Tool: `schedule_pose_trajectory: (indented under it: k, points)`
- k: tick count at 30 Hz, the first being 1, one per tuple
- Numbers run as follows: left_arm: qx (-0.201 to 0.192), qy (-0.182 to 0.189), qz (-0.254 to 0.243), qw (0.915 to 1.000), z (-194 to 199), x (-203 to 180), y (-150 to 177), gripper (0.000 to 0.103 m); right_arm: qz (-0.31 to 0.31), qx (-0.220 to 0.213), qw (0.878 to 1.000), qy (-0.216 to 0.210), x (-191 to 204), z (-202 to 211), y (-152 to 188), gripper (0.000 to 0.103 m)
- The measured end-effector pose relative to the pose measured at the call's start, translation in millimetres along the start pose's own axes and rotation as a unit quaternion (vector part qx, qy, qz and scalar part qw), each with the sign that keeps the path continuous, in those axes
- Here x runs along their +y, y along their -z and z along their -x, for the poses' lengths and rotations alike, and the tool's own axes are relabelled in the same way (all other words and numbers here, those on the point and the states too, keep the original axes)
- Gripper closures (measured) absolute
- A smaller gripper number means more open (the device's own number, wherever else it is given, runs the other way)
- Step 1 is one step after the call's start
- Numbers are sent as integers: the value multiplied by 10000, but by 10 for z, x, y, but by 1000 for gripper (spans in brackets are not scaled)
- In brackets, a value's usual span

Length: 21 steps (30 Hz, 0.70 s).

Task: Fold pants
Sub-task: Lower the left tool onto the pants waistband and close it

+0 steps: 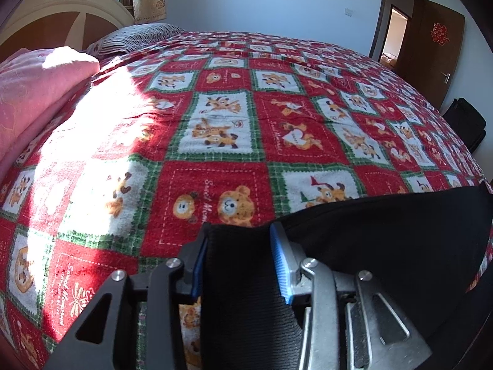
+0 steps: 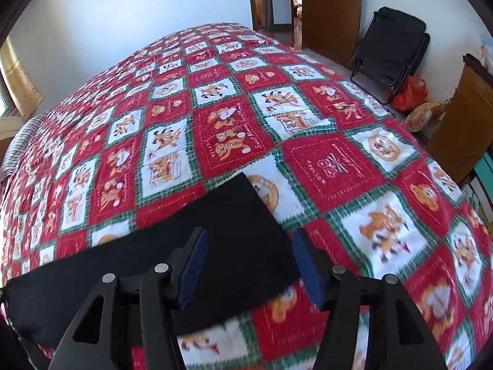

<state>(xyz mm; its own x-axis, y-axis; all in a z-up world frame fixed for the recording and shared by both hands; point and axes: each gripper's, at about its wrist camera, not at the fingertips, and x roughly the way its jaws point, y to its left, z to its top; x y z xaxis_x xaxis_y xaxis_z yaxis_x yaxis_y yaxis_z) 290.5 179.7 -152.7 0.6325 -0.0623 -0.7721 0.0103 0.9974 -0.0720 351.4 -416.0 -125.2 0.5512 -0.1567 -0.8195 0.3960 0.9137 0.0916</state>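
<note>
Black pants (image 1: 385, 234) on a quilted bed (image 1: 215, 117)

Red, white and green quilt with bear squares, one reading "Sweet"; pink bedding (image 1: 37, 92) by the headboard; white walls; brown door (image 2: 331, 9); folded black chair (image 2: 391, 49); left gripper (image 1: 238, 262) pinches the pants' ribbed end; right gripper (image 2: 248, 265) spread over the other end.

Black pants (image 2: 172, 246) flat across the near edge of the bed, waistband end raised.

The blanket (image 1: 215, 117) bears cursive "Sweet" beside a bear; the door (image 1: 437, 49) carries a red double-happiness sign.
</note>
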Motion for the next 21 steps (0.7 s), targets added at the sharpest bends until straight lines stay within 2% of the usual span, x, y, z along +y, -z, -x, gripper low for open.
schedule_pose_trajectory:
  k: [3, 5, 7, 11, 13, 14, 16, 17, 19, 21]
  points:
    - [-7, -242, -180, 9995, -5, -57, -10, 52, 164, 165, 9997, 92, 59, -228, -137, 44]
    - [25, -337, -324, 9989, -13, -95, -17, 51, 325, 207, 9991, 199, 97, -352, -201, 44]
    - [51, -487, -304, 9983, -22, -95, -30, 44, 425, 328, 9982, 255, 125, -502, -250, 44]
    - [181, -360, -295, 9988, -77, -72, -26, 44, 543, 394, 9976, 180, 146, -653, -274, 44]
    - [231, -205, -263, 9992, -91, -39, -41, 50, 625, 355, 9972, 195, 164, -650, -261, 45]
    - [255, -119, -213, 9994, -87, -30, -42, 53, 641, 350, 9972, 155, 172, -651, -261, 62]
    - [215, 109, -240, 9994, -49, -55, -46, 76, 721, 330, 9968, 53, 196, -607, -240, 84]
    - [207, 181, -250, 9993, -33, -71, -52, 80, 747, 322, 9967, 38, 208, -581, -231, 90]
    - [184, 213, -311, 9991, -5, -109, -59, 88, 811, 240, 9964, 28, 237, -502, -207, 94]
    - [102, 236, -312, 9992, 44, -126, -64, 89, 814, 93, 9966, 24, 250, -391, -190, 95]
